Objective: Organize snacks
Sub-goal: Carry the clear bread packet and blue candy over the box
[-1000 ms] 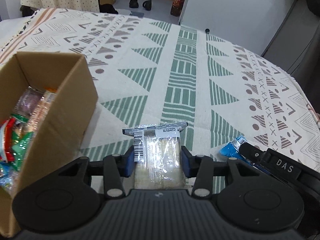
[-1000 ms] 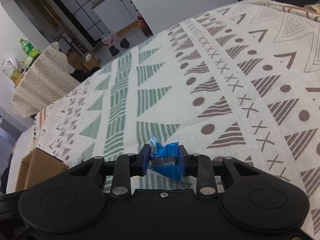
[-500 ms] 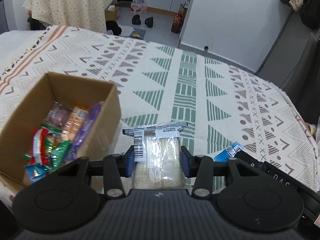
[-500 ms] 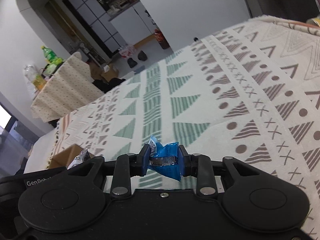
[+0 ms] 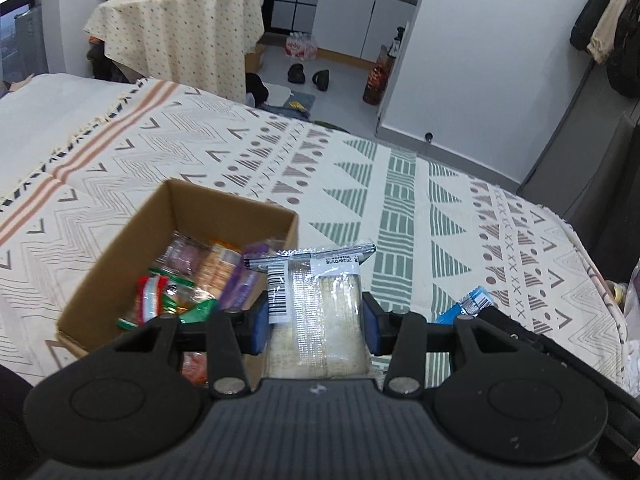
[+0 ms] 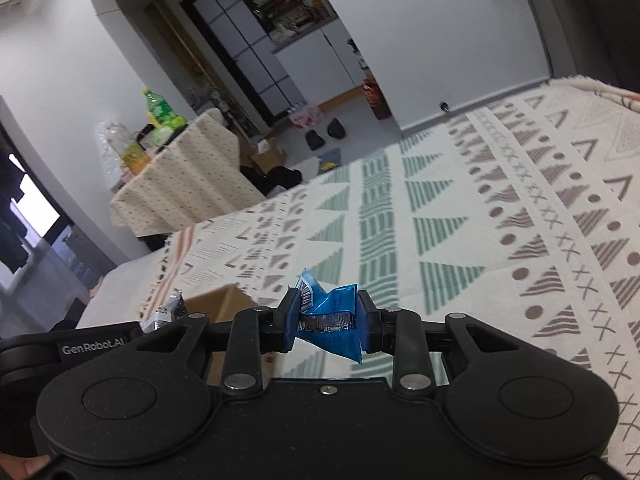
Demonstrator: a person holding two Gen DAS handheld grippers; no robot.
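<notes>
My left gripper (image 5: 316,316) is shut on a clear-wrapped pale snack pack (image 5: 320,304) with a barcode label, held above the right edge of an open cardboard box (image 5: 120,248). Several colourful snack packets (image 5: 192,280) lie inside the box. My right gripper (image 6: 326,320) is shut on a small crumpled blue packet (image 6: 336,320), raised over the patterned cloth. In the left wrist view that blue packet (image 5: 468,304) and the right gripper's black body show at the right. In the right wrist view a corner of the box (image 6: 220,300) and the tip of the clear pack (image 6: 168,312) show at the lower left.
The box stands on a bed covered by a cream cloth (image 5: 400,184) with green and brown triangle patterns. Beyond the bed are a draped table (image 5: 176,28) with bottles, shoes (image 5: 308,76) on the floor and a white wall. Dark clothing hangs at the far right.
Both grippers have risen well above the bed with their packets still held. The left one has shifted so the box's inside now shows fully below and left of its pack.
</notes>
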